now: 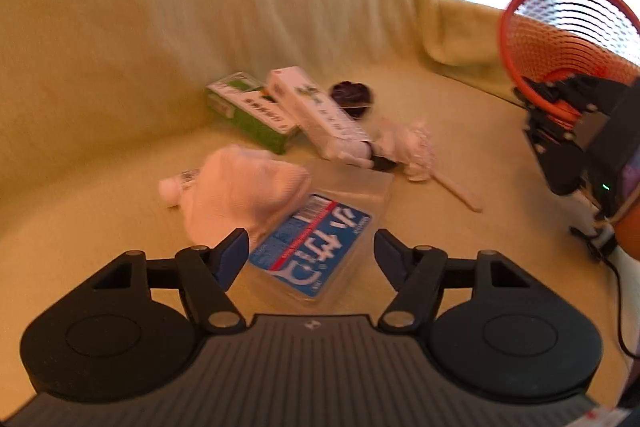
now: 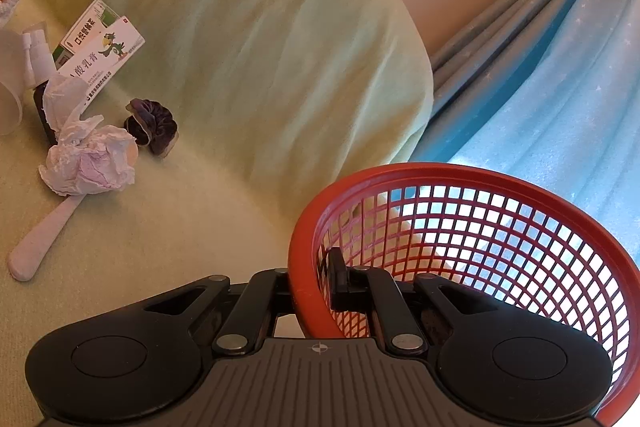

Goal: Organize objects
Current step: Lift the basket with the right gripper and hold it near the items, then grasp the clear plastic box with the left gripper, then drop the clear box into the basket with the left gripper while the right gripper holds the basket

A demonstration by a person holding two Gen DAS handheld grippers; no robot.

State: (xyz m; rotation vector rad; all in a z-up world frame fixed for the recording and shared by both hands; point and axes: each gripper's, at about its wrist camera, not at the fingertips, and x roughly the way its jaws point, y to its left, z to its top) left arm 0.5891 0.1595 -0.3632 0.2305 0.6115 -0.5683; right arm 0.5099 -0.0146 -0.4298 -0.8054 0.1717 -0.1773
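Each black claw [image 1: 308,247] has round housings, silver pivot screws, a grey ribbed base, and blue-padded fingers [image 1: 234,255].

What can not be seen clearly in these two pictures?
- Left wrist view: white tube, mostly covered by the white cloth.
- Left wrist view: print on the green box, blurred.
- Right wrist view: right gripper, one finger hidden behind the red basket rim.
- Right wrist view: clear cup, cut by the edge.
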